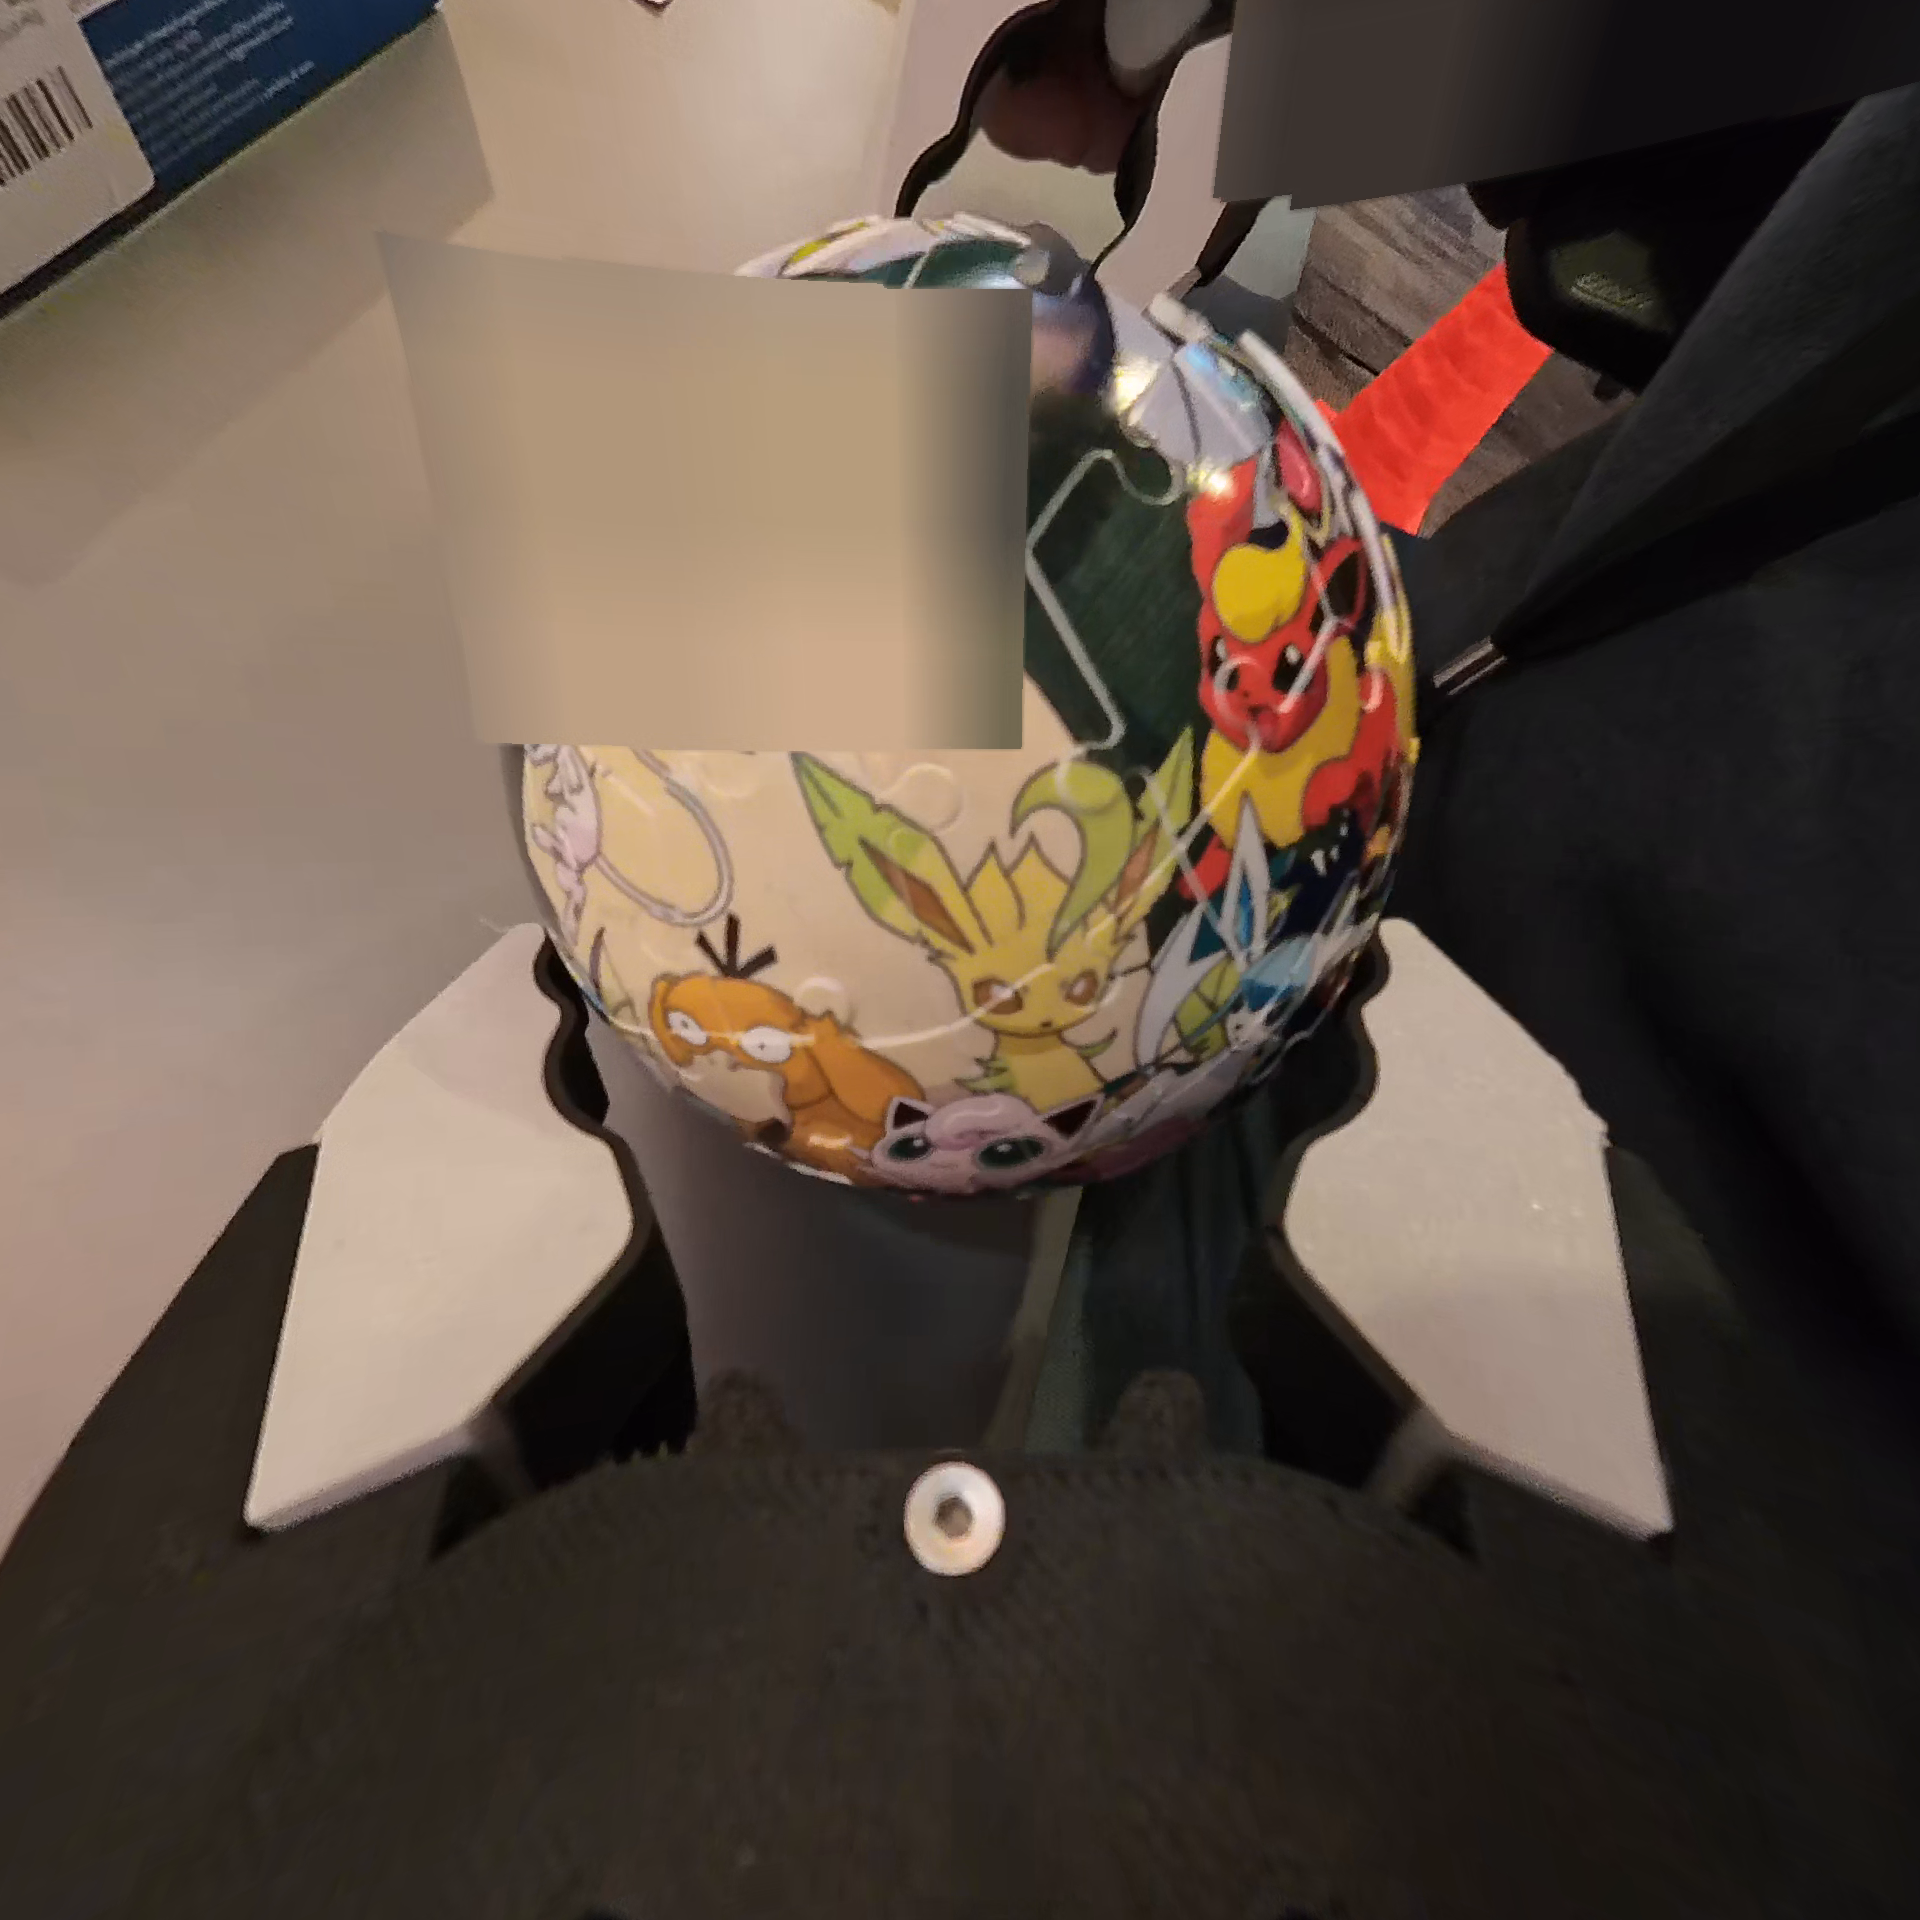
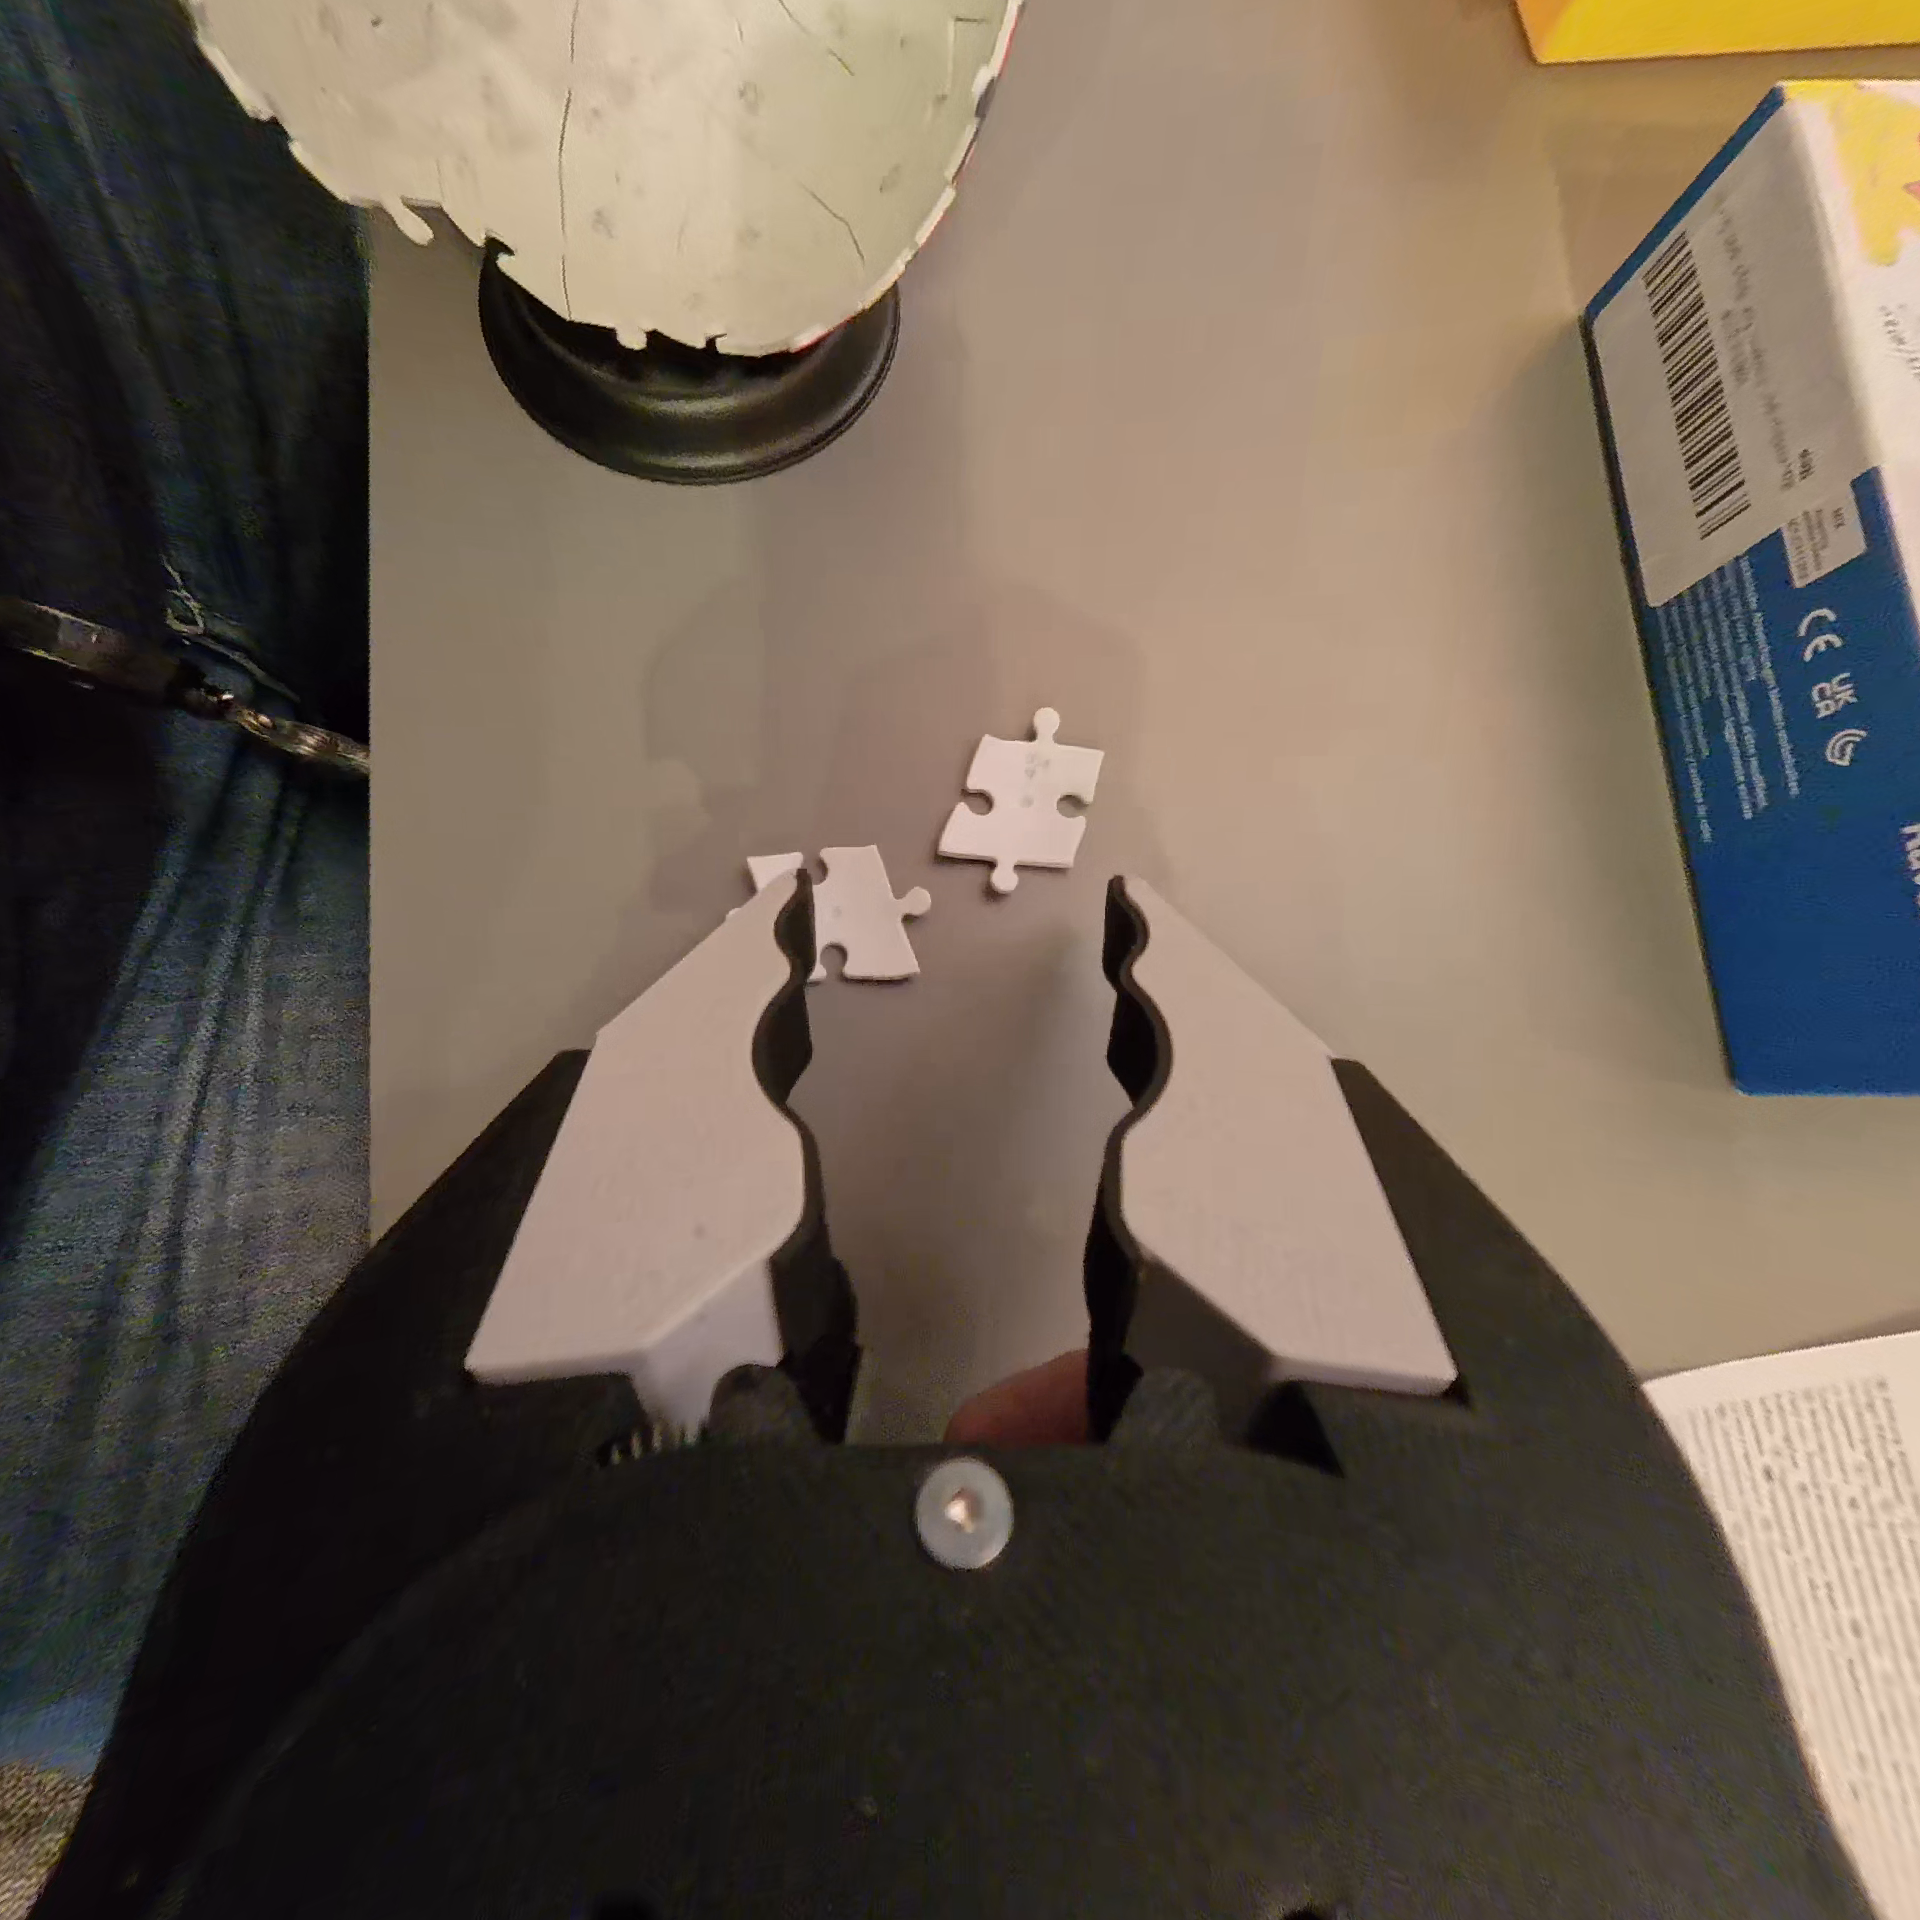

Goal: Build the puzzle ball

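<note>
The puzzle ball point(image 1: 935, 935), printed with colourful cartoon creatures, sits between the fingers of my left gripper point(image 1: 956, 987), which press on its two sides. A gap of missing pieces point(image 1: 1122, 603) shows dark on its upper right. In the right wrist view the ball's white hollow inside point(image 2: 623, 125) rests on a black stand point(image 2: 686, 405). My right gripper point(image 2: 958, 888) is open and empty just above the grey table point(image 2: 1299, 468). One face-down white piece point(image 2: 1023, 800) lies just beyond its tips. Another piece point(image 2: 868, 920) is partly hidden by the left finger. The right gripper also shows beyond the ball point(image 1: 1049, 135).
A blue and white box point(image 2: 1766, 623) lies at the table's right, also seen in the left wrist view point(image 1: 156, 104). A printed sheet point(image 2: 1818, 1610) is at the near right. A person's jeans point(image 2: 156, 831) border the table's left edge. A yellow object point(image 2: 1714, 26) is at the far right. My hands' fingertips stand some 20 centimeters from each other.
</note>
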A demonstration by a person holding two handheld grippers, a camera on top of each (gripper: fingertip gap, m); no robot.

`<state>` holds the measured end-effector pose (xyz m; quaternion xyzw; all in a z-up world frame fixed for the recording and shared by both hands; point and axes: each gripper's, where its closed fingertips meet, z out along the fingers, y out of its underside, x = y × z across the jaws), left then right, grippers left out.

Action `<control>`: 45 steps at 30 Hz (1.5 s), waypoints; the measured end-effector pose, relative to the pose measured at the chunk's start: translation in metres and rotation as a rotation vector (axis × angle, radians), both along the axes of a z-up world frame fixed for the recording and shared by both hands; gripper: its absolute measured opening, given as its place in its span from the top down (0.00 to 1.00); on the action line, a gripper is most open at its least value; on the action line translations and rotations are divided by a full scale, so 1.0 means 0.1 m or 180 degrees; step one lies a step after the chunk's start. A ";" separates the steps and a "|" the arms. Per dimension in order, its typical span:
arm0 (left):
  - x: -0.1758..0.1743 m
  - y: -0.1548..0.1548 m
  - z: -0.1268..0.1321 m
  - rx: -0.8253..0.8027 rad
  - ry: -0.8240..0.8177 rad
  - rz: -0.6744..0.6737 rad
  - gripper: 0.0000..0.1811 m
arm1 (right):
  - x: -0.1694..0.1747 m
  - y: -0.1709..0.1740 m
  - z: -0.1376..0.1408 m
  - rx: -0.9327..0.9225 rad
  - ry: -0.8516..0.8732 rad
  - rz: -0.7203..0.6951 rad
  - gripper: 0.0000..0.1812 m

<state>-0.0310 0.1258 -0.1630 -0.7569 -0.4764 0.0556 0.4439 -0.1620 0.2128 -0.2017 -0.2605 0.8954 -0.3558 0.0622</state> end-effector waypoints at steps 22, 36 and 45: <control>-0.16 -0.07 0.00 0.0352 -0.0183 0.0547 0.26 | 0.02 -0.06 0.05 -0.0152 -0.0149 0.0007 0.70; -0.20 -0.08 0.01 0.0721 -0.0229 0.0627 0.26 | 0.02 -0.04 0.07 -0.0216 -0.0210 -0.0029 0.70; -0.20 -0.09 0.00 0.0793 -0.0238 0.0664 0.26 | 0.01 -0.02 0.06 -0.0213 -0.0254 -0.0049 0.70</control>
